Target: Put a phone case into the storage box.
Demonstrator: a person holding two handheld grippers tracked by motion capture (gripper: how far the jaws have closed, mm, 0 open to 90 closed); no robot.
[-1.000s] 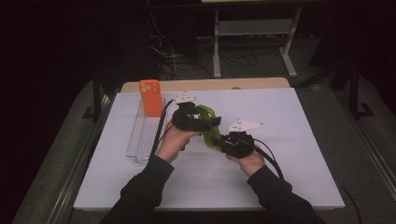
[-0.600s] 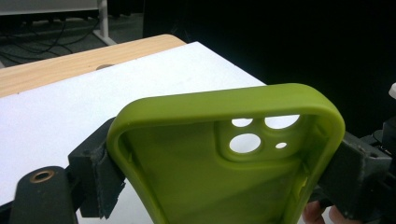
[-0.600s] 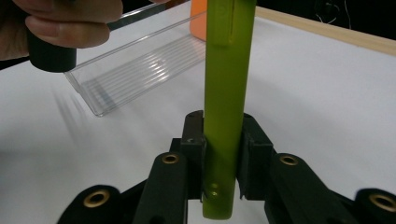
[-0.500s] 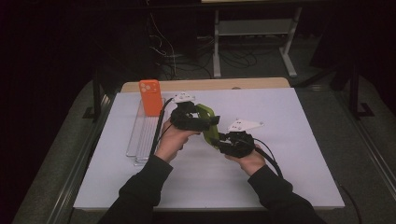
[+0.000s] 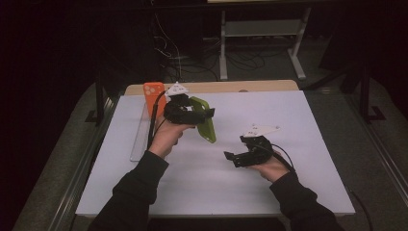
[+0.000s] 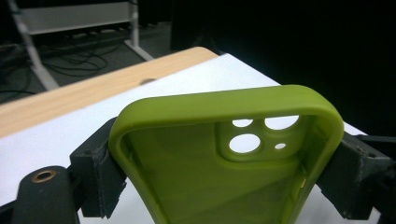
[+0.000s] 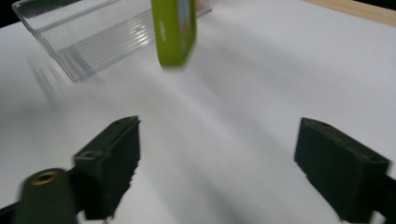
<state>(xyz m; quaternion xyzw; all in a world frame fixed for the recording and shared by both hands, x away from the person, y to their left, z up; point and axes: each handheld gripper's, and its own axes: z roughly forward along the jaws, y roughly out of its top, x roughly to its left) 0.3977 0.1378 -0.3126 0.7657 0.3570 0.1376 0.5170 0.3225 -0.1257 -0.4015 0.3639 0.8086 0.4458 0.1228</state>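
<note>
On the white table (image 5: 298, 125), the left gripper (image 6: 224, 186) clamps a green phone case (image 5: 204, 126) by its sides, held aloft beside a clear tray (image 7: 93, 42). The right gripper (image 7: 217, 172) hangs wide open, empty. Likely next: setting the case down. No legible writing.

The white table (image 5: 288, 125) was brightly lit from above while the room beyond its far edge stayed nearly black. The right gripper view was motion-blurred; the left gripper view stayed sharp.
</note>
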